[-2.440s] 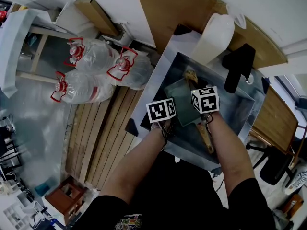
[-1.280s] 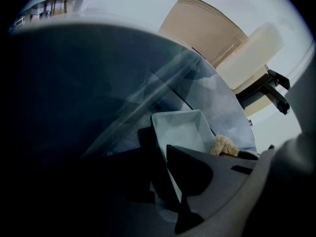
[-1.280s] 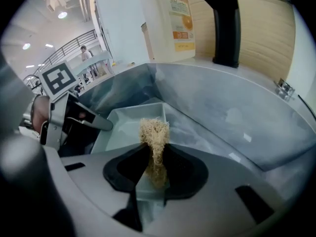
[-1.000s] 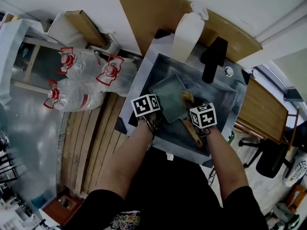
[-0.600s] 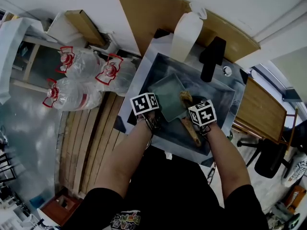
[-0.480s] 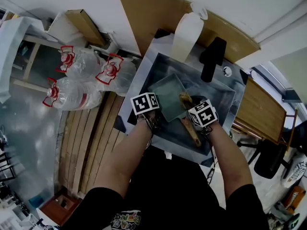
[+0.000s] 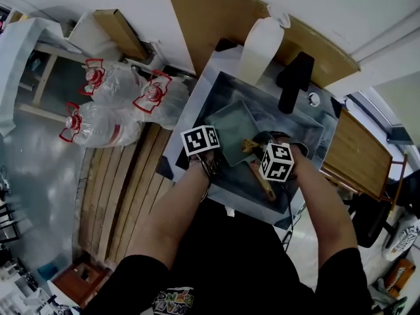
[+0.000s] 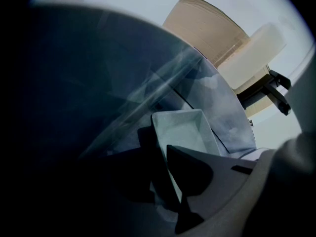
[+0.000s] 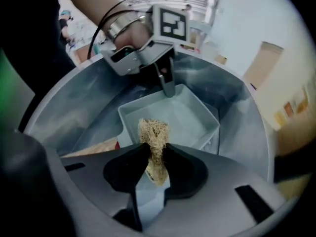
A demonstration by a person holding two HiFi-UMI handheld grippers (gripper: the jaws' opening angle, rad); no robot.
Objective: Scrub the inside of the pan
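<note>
Both your forearms reach forward and down across the near edge of the sink [image 7: 189,120]. They are bare below short dark sleeves, the left forearm [image 7: 176,210] straighter than the right forearm [image 7: 323,205]. Your left gripper [image 8: 165,157] points steeply down, its marker cube [image 7: 200,141] facing up. Its fingers [image 8: 190,169] stand partway closed, clamped on the wall of the pan [image 8: 182,127], one on each side. Your left hand [image 9: 129,31] wraps the gripper's body, dark bands round the wrist. Your right gripper [image 9: 155,154] sits near the left one but apart from it, also pointing steeply down. Its fingers [image 9: 185,169] pinch the scrubber [image 9: 154,132].
</note>
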